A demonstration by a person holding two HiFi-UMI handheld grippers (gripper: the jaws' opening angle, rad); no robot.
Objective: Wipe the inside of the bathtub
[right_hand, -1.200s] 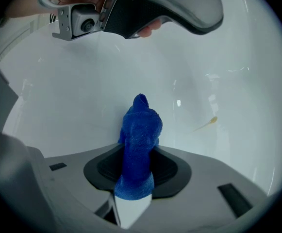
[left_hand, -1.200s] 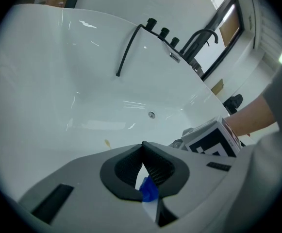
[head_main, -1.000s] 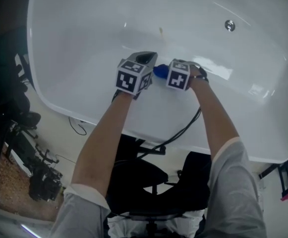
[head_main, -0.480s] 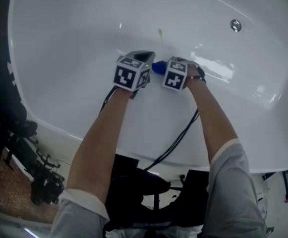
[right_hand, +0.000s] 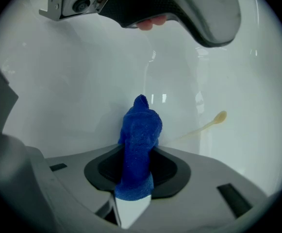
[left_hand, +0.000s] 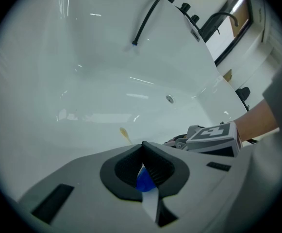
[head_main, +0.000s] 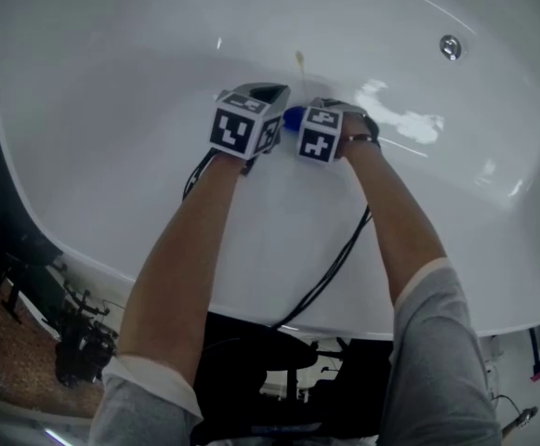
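Note:
A white bathtub [head_main: 111, 137] fills the head view. Low in its basin my two grippers sit side by side, with a blue cloth [head_main: 294, 118] bunched between them. My right gripper [head_main: 323, 110] is shut on the cloth [right_hand: 140, 130], which stands up out of its jaws [right_hand: 139, 148]. My left gripper [head_main: 277, 95] is shut too, with a bit of blue cloth [left_hand: 144, 181] pinched between its pads. A thin yellow stain [head_main: 299, 60] runs down the tub wall just beyond the cloth, and shows in both gripper views [left_hand: 125, 134] [right_hand: 213, 121].
A round metal fitting [head_main: 450, 46] sits on the far right tub wall. Black tap knobs [left_hand: 184, 6] and a black hose [left_hand: 145, 21] stand on the far rim. A black cable [head_main: 330, 268] hangs over the near rim. A chair [head_main: 270, 342] and dark gear [head_main: 74, 347] are on the floor.
Both grippers, still together with the cloth, have moved deeper into the tub and closer to the yellow stain. The head view has shifted forward over the tub.

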